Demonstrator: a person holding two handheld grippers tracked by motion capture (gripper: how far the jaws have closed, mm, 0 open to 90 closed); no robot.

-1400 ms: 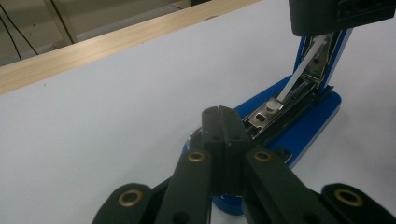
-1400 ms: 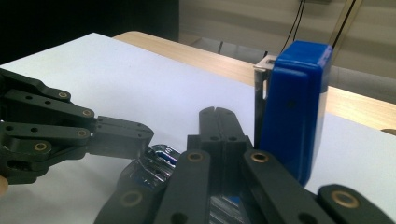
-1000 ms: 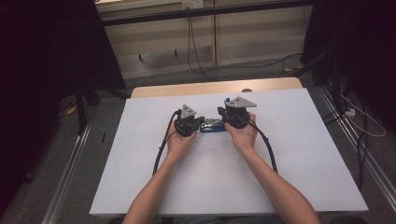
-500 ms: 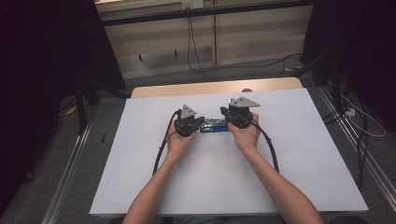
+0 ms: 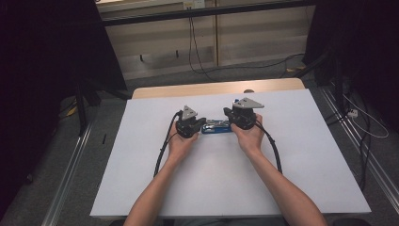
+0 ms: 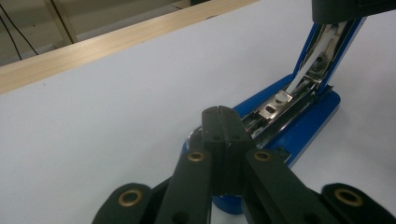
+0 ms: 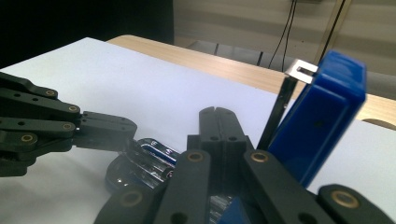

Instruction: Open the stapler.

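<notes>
Stapler held open between two closed grippers, mid-table.
Left gripper (image 6: 219, 135), jaws together, pins the stapler base (image 6: 299, 126); right gripper (image 7: 219, 135), jaws together, appears to prop the raised blue lid (image 7: 322, 121). Risk: unclamped lid may snap down, skidding the base across the white table (image 5: 141, 179).

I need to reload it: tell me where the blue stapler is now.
In the high view the blue stapler lies mid-table on the white sheet, between the left gripper and the right gripper, its lid swung open.
</notes>
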